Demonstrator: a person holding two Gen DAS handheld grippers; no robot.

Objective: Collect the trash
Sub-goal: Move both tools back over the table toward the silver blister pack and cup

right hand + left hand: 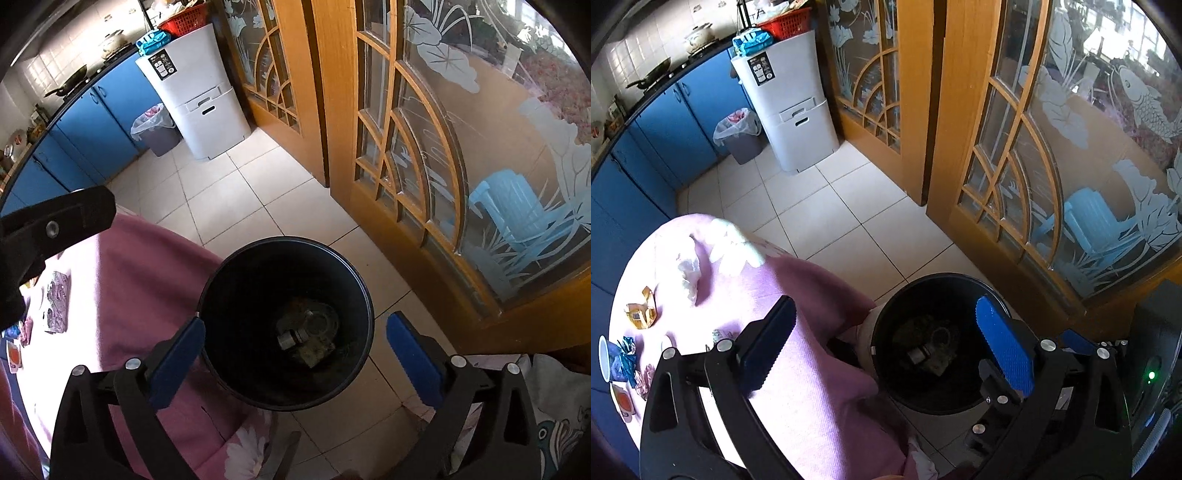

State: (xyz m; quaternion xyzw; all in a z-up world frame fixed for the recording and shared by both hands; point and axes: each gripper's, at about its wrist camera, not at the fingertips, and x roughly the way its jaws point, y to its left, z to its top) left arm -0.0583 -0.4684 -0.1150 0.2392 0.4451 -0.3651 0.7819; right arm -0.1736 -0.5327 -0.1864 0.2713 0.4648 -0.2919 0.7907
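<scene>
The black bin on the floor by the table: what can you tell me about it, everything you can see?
The black bin is a round, open-topped bucket, dark and smooth like plastic, with a thin rim and no lid or liner. It stands upright on the pale tiled floor, right beside the pink tablecloth, whose hanging edge seems to brush its side. At the bottom lie a few dull scraps and a small grey cylindrical piece. Both hand-held grippers hover open above it, touching nothing.

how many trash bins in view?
2. A black bin stands on the floor beside the pink-covered table, under both open grippers. A grey bin with a white liner stands by the blue cabinets. Others may be hidden.
</scene>
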